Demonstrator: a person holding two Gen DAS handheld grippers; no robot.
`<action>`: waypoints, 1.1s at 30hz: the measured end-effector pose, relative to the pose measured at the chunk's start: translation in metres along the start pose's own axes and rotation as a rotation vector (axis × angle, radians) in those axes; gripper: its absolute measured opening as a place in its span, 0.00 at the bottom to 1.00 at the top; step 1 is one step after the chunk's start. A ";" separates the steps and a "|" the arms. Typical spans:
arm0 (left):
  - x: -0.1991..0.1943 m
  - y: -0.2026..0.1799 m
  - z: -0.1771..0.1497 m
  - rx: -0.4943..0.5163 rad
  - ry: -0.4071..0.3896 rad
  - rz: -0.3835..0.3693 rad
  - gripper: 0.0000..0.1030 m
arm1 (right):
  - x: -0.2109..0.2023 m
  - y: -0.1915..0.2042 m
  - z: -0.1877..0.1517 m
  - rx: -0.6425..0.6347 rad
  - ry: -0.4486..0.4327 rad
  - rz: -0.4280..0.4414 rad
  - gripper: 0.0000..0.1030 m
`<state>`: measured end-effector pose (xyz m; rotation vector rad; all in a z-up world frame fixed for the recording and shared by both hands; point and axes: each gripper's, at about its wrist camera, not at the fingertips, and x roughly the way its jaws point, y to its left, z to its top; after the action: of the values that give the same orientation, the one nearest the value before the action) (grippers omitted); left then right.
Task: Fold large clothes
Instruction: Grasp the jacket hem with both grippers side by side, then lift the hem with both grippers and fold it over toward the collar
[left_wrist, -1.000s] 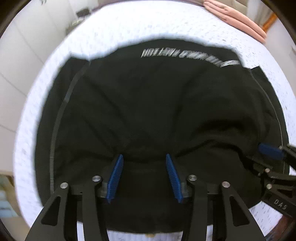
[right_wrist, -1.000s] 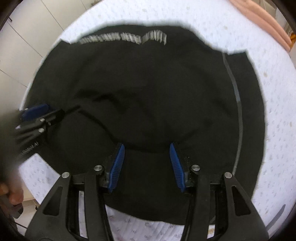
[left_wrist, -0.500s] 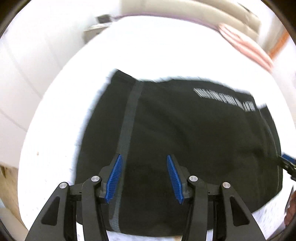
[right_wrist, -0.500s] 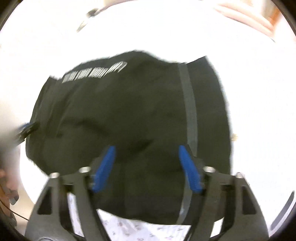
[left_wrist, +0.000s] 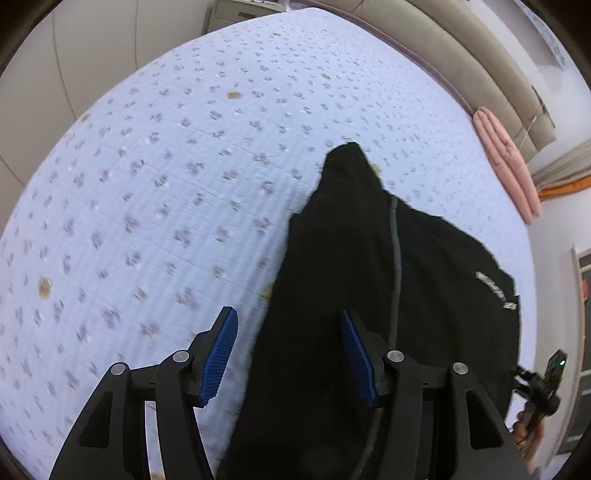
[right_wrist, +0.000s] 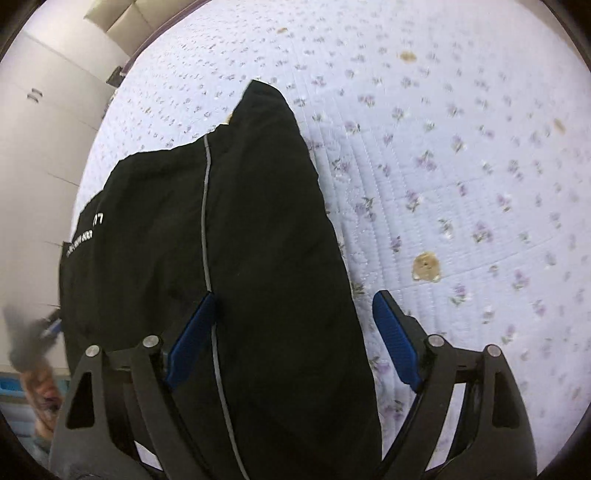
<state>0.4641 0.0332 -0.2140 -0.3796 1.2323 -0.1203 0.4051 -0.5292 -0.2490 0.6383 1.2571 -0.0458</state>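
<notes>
While black garment (left_wrist: 369, 295) lies on floral bedspread (left_wrist: 166, 184) | both grippers released, jaws just widening | cupboards (right_wrist: 44, 122) beside

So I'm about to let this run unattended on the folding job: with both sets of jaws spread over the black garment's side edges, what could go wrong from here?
1. The left gripper, its jaws just opened wider, straddles the black garment edge; closing here may pinch the floral sheet too.
2. The right gripper, also just widened, spans thick bunched cloth, so it might catch only some layers.
3. The far end tapers unevenly, so the next fold may come out skewed.
</notes>
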 end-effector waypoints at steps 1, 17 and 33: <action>0.003 0.004 0.000 0.000 0.016 -0.009 0.61 | 0.002 -0.004 0.001 0.013 0.012 0.022 0.88; 0.090 0.026 0.009 -0.134 0.282 -0.466 0.75 | 0.048 0.028 0.012 -0.177 0.207 0.235 1.00; 0.019 -0.035 -0.009 -0.033 0.028 -0.468 0.22 | -0.019 0.052 -0.017 -0.322 0.008 0.329 0.34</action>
<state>0.4656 -0.0068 -0.2213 -0.6927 1.1558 -0.5076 0.4038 -0.4844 -0.2132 0.5565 1.1216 0.4242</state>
